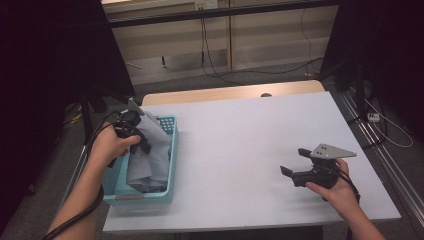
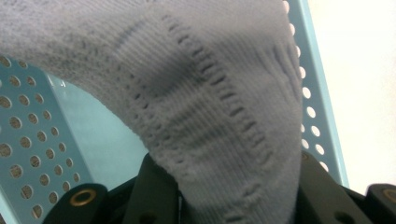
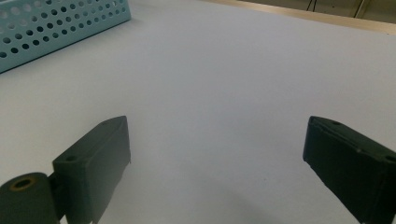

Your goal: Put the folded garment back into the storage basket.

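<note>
Left gripper [image 1: 134, 131] clamped on grey cloth [image 1: 150, 155] over basket [image 1: 172, 150] at table [image 1: 240, 135] edge, right gripper [image 1: 296, 161] wide, bare tabletop between, basket floor hidden.

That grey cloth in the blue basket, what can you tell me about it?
The grey cloth is a soft knitted piece, pale blue-grey, with ribbed panels and rows of small eyelet holes seen up close. It looks like a garment, though which kind I cannot tell. Its upper part is lifted, pinched in the left gripper, while the rest hangs down crumpled into the perforated light-blue basket at the table's left edge. It drapes against the basket's right wall.
</note>
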The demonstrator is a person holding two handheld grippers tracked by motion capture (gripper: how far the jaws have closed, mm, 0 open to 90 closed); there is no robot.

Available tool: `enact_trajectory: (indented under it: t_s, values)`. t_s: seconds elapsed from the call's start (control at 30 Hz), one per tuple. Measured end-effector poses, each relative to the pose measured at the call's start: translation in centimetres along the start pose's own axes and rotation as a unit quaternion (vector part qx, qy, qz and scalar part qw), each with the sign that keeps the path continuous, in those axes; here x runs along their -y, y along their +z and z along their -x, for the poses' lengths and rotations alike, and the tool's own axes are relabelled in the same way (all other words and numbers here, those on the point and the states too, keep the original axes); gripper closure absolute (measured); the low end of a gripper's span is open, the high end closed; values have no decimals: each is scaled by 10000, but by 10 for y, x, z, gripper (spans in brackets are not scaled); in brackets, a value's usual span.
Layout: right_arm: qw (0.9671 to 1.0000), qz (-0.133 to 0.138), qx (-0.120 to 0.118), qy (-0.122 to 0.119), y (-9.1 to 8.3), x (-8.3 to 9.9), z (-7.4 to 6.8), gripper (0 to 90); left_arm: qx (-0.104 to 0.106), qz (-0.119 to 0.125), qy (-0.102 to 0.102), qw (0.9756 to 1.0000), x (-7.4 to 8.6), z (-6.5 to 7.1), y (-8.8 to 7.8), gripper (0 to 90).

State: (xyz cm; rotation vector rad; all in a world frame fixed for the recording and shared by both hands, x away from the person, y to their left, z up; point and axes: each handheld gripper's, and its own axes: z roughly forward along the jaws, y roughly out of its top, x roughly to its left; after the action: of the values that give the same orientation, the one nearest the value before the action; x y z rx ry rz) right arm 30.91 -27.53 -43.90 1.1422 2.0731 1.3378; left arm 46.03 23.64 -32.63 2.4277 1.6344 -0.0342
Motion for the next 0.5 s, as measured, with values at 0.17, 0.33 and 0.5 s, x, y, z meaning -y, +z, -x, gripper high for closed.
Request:
enact_trajectory:
  t_s: [0.17,0.33,0.5]
  values:
    - [10000,-18,-25,-13,0,0,-1,74,5,-15,-26,10000,0,0,1,696]
    - [10000,-5,-9,-4,0,0,0,74,39,-41,-12,10000,2,-1,2,697]
    - [10000,-5,-13,-17,0,0,-1,74,64,-26,-6,10000,5,0,2,698]
